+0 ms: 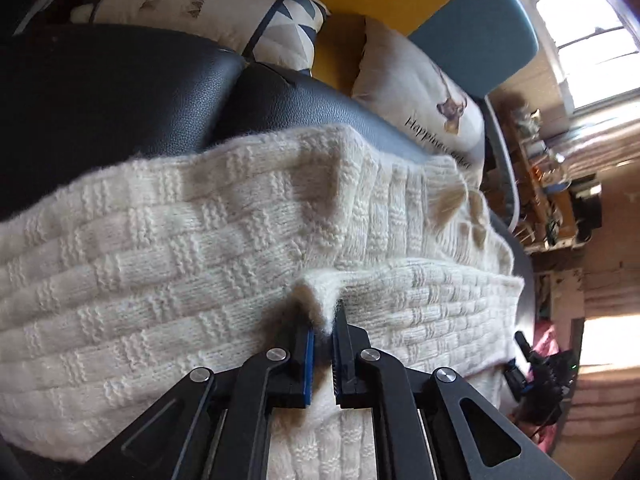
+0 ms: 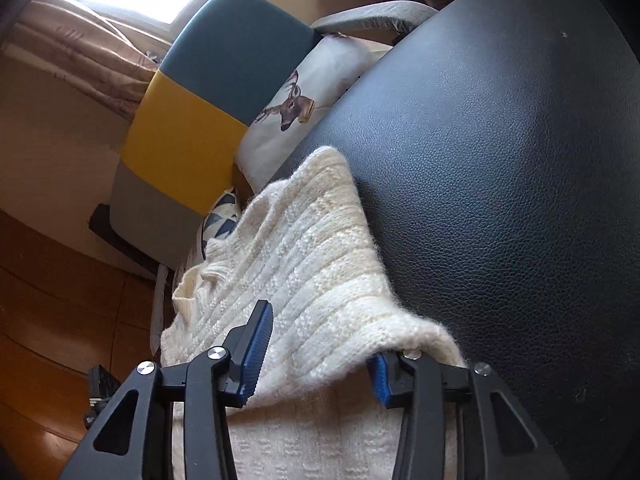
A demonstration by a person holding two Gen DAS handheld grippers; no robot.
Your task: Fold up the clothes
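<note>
Black linkages of the left gripper (image 1: 325, 326) end in jaws pinched tight on a raised fold of the cream knit sweater (image 1: 200, 248), which lies spread across the black leather seat (image 1: 120, 92). At the seat's edge, the right gripper (image 2: 320, 344) stands partly open, its jaws straddling the sweater's hem, which drapes over one finger; no earlier view shows them moving.

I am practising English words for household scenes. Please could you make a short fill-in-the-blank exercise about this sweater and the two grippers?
1. The cream knitted sweater lies on a ____ leather surface.
2. The left gripper is ____ on a pinch of the sweater.
3. The cushion behind shows the head of a ____.
4. The pads of the right gripper are ____ in colour.

Missing words: black; shut; deer; blue
</note>
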